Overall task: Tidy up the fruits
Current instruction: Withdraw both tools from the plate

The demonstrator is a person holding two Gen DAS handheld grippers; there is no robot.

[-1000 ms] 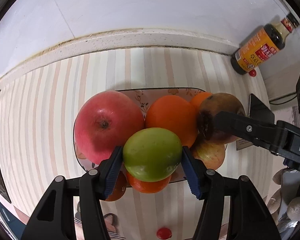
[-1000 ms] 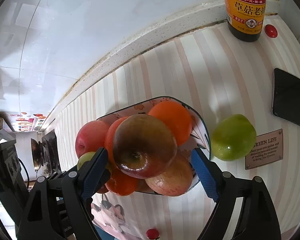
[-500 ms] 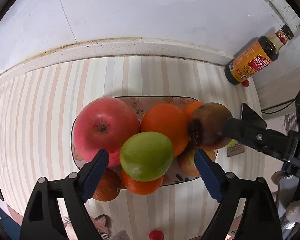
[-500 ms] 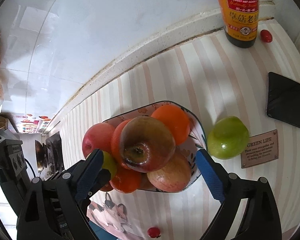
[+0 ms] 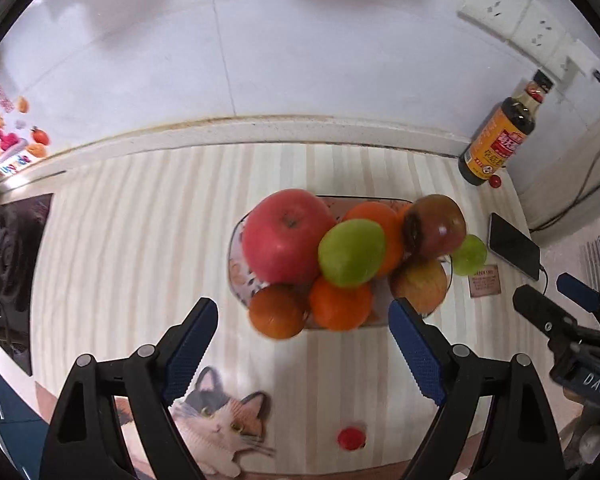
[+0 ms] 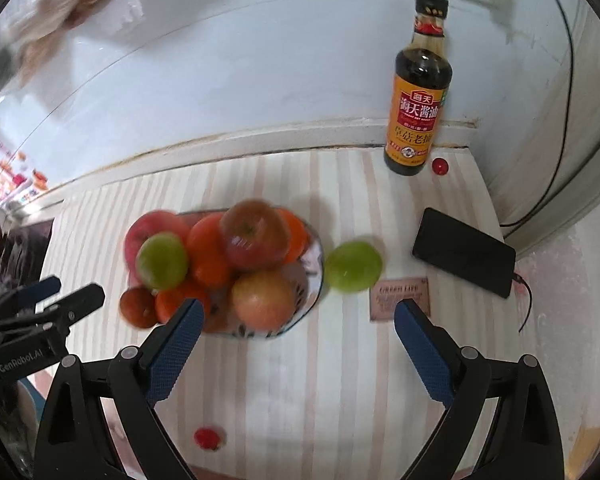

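A patterned plate holds a pile of fruit: a big red apple, a green apple on top, a dark red apple, several oranges and a yellowish apple. A second green apple lies on the striped counter just right of the plate. My left gripper hangs open above the plate's near side, nothing between its pads. My right gripper is above the plate's right edge, its jaws still opening and empty. Each gripper shows at the edge of the other's view.
A soy sauce bottle stands at the back wall with a small red ball beside it. A black phone on a cable and a brown label card lie right. Another red ball and a cat picture are near.
My left gripper let go of the green apple, which stays on the pile. Both grippers opened wider, rose and drew back from the plate. The right gripper left the dark apple on top.
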